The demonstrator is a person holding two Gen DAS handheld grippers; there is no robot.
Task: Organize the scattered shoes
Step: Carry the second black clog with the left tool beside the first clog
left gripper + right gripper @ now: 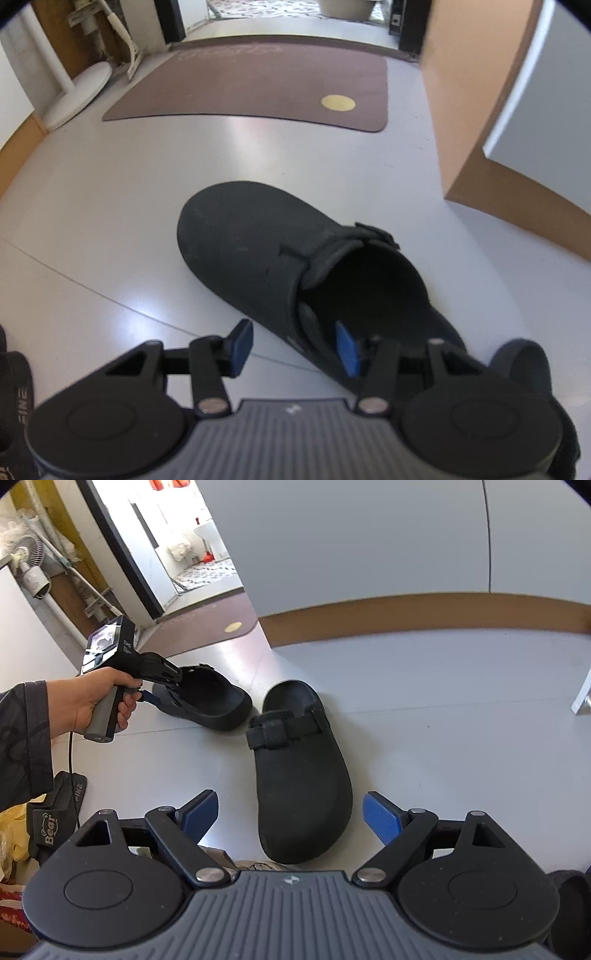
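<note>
Lying on the pale floor (443, 686): two black clogs, well apart from the brown doormat (258, 81). Straddling the side wall of the far clog (258, 243) near its heel: left tongs (295, 349), partly parted, blue pads not pressing, one inside, one outside. Hovering over the toe of the near clog (299, 768): right tongs (290, 818), spread wide, gripping nothing.

clogs (303, 775): matt black rubbery | floor (443, 709): glossy smooth | doormat (258, 85): matt cloth
</note>
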